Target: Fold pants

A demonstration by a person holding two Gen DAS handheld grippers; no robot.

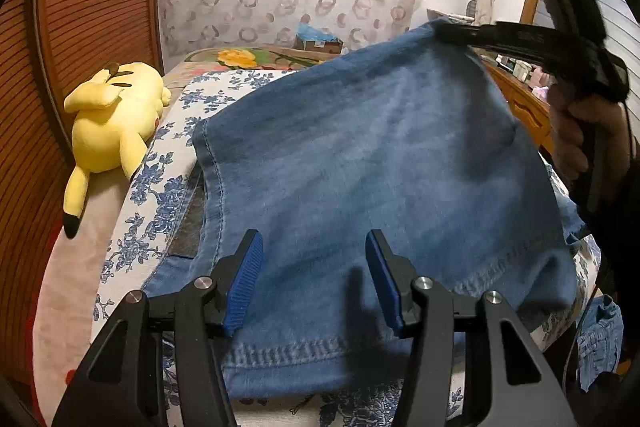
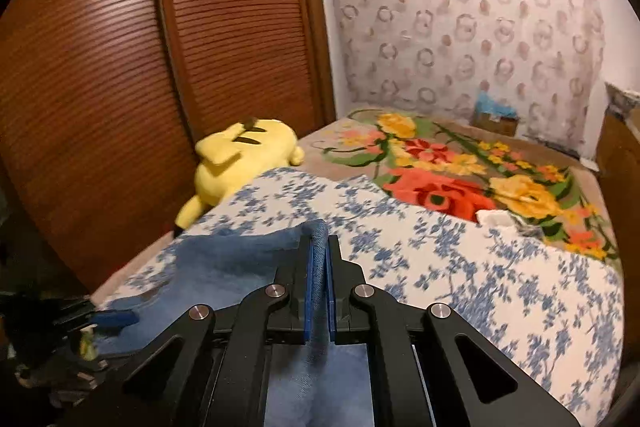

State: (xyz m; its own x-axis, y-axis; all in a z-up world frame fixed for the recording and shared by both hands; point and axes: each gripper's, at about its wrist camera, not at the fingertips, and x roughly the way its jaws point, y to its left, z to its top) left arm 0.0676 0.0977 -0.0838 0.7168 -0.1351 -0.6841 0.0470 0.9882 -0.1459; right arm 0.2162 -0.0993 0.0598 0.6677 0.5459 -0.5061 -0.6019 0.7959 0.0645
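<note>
Now the right hand-held gripper point(image 2: 319, 287) is clamped on a lifted edge of the pants point(image 1: 360, 167), raising denim off the bed point(image 2: 480, 267), likely to carry a fold over; the left hand-held gripper point(image 1: 314, 279) hovers spread apart above the hem.

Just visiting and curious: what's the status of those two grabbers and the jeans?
Left gripper open over jeans. Right gripper shut on lifted jeans edge. Yellow plush toy off to the side, not in the way.

Yellow plush toy point(image 1: 112, 123) beside wardrobe point(image 2: 100, 67)
</note>
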